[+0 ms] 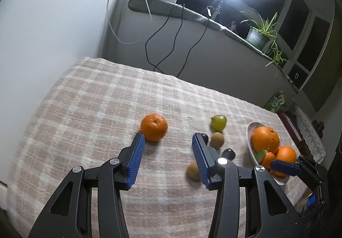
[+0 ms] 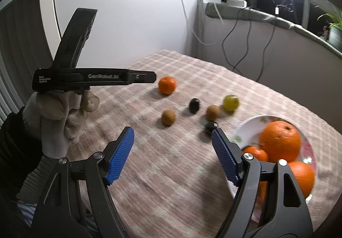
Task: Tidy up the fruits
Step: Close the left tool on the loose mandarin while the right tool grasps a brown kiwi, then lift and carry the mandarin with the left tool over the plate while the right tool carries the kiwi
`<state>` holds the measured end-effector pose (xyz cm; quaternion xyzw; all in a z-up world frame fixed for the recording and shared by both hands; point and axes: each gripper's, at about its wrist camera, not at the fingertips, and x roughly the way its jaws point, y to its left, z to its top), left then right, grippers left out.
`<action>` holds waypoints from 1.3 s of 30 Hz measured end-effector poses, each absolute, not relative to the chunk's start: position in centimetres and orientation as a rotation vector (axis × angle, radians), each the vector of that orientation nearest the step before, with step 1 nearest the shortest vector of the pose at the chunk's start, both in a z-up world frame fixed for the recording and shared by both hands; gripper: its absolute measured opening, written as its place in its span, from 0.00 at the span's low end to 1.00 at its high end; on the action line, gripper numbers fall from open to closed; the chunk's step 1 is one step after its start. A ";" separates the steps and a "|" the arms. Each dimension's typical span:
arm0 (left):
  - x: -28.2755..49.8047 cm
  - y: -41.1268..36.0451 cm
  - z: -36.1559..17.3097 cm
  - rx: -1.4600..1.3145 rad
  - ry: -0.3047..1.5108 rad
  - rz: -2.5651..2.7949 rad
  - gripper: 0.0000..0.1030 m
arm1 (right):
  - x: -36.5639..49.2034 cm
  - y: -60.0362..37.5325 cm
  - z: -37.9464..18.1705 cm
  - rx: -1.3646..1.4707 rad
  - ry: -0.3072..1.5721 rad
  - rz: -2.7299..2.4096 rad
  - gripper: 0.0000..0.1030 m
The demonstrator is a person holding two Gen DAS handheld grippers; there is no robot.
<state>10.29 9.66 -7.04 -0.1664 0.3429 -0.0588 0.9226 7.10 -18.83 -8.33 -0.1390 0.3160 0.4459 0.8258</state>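
While most of the fruit lies loose on the checked tablecloth (image 1: 89, 97), a mandarin (image 1: 154, 127) sits apart at the far left, just past the tip of one finger of the left gripper (image 1: 167, 138), whose jaws stand spread with nothing between them. To its right cluster a green fruit (image 1: 218, 121), two brown kiwis (image 1: 217, 139) (image 1: 193, 170) and two dark plums (image 2: 194, 105) (image 2: 211, 127). The white dish (image 2: 249, 129) at the right edge holds oranges (image 2: 280, 140). The right gripper (image 2: 173, 131) hangs beside the dish, jaws wide and empty. A gloved hand (image 2: 62, 114) grips the left tool.
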 end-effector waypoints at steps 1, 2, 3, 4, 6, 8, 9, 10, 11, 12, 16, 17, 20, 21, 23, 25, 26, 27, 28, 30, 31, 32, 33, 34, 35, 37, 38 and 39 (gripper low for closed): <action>10.5 9.8 -7.1 -0.337 0.706 -0.119 0.44 | 7.3 -18.2 -8.6 -0.292 0.682 0.956 0.76; 10.7 9.9 -7.2 -0.332 0.708 -0.117 0.44 | 7.4 -17.8 -8.8 -0.289 0.689 0.960 0.76; 10.9 9.9 -7.3 -0.327 0.712 -0.118 0.44 | 7.6 -17.5 -9.0 -0.286 0.698 0.963 0.76; 11.1 9.8 -7.4 -0.321 0.715 -0.118 0.44 | 7.9 -16.9 -9.4 -0.279 0.713 0.963 0.76; 11.7 9.7 -7.6 -0.300 0.722 -0.114 0.44 | 8.5 -16.2 -9.9 -0.265 0.735 0.969 0.76; 12.3 9.6 -7.9 -0.290 0.733 -0.112 0.44 | 9.3 -15.5 -10.6 -0.253 0.760 0.964 0.76; 12.8 9.6 -8.2 -0.288 0.740 -0.111 0.44 | 9.6 -15.2 -10.9 -0.252 0.768 0.959 0.76; 13.1 9.5 -8.3 -0.283 0.745 -0.110 0.44 | 10.2 -14.8 -11.3 -0.250 0.780 0.948 0.75; 13.4 9.5 -8.5 -0.274 0.752 -0.105 0.44 | 10.5 -14.5 -11.6 -0.249 0.790 0.944 0.74; 13.8 9.4 -8.8 -0.267 0.757 -0.100 0.44 | 11.0 -14.3 -11.9 -0.246 0.802 0.943 0.73; 14.6 9.3 -9.5 -0.253 0.775 -0.095 0.44 | 12.7 -13.3 -13.0 -0.230 0.874 0.938 0.62; 14.8 9.4 -9.7 -0.254 0.779 -0.093 0.44 | 13.0 -13.2 -13.1 -0.227 0.883 0.937 0.60; 15.3 9.3 -9.8 -0.248 0.787 -0.094 0.44 | 13.6 -12.7 -13.2 -0.226 0.895 0.940 0.58; 15.5 9.3 -9.9 -0.246 0.788 -0.094 0.44 | 13.6 -12.7 -13.2 -0.228 0.897 0.941 0.57; 15.8 9.2 -9.9 -0.246 0.793 -0.093 0.44 | 13.9 -12.1 -13.4 -0.236 0.904 0.944 0.56; 16.1 9.3 -10.2 -0.250 0.805 -0.091 0.44 | 14.0 -11.5 -13.7 -0.251 0.914 0.947 0.52; 16.2 9.4 -10.3 -0.254 0.809 -0.091 0.44 | 14.0 -11.4 -13.8 -0.258 0.917 0.946 0.48; 16.2 9.5 -10.4 -0.258 0.813 -0.089 0.44 | 14.0 -11.1 -14.0 -0.269 0.919 0.944 0.46; 16.3 9.6 -10.4 -0.264 0.816 -0.088 0.44 | 13.9 -11.0 -14.1 -0.275 0.915 0.942 0.44; 16.3 9.7 -10.6 -0.273 0.819 -0.082 0.44 | 13.7 -10.9 -14.0 -0.284 0.910 0.941 0.44; 16.3 9.8 -10.6 -0.277 0.819 -0.082 0.44 | 13.7 -10.8 -14.0 -0.287 0.908 0.939 0.44; 16.2 9.8 -10.6 -0.278 0.818 -0.083 0.43 | 13.7 -10.8 -14.1 -0.290 0.906 0.937 0.43; 16.2 9.8 -10.6 -0.278 0.816 -0.085 0.40 | 13.6 -10.8 -14.1 -0.292 0.904 0.935 0.42; 16.1 9.8 -10.6 -0.276 0.814 -0.088 0.38 | 13.6 -10.8 -14.1 -0.295 0.902 0.933 0.37; 16.1 9.7 -10.6 -0.272 0.812 -0.089 0.38 | 13.5 -10.8 -14.1 -0.298 0.899 0.931 0.32; 16.1 9.7 -10.6 -0.271 0.811 -0.088 0.37 | 13.4 -10.8 -14.1 -0.303 0.896 0.932 0.26; 16.1 9.7 -10.6 -0.273 0.810 -0.088 0.37 | 13.3 -10.7 -14.1 -0.305 0.894 0.931 0.26; 16.1 9.8 -10.6 -0.277 0.809 -0.090 0.37 | 13.3 -10.7 -14.1 -0.306 0.893 0.931 0.26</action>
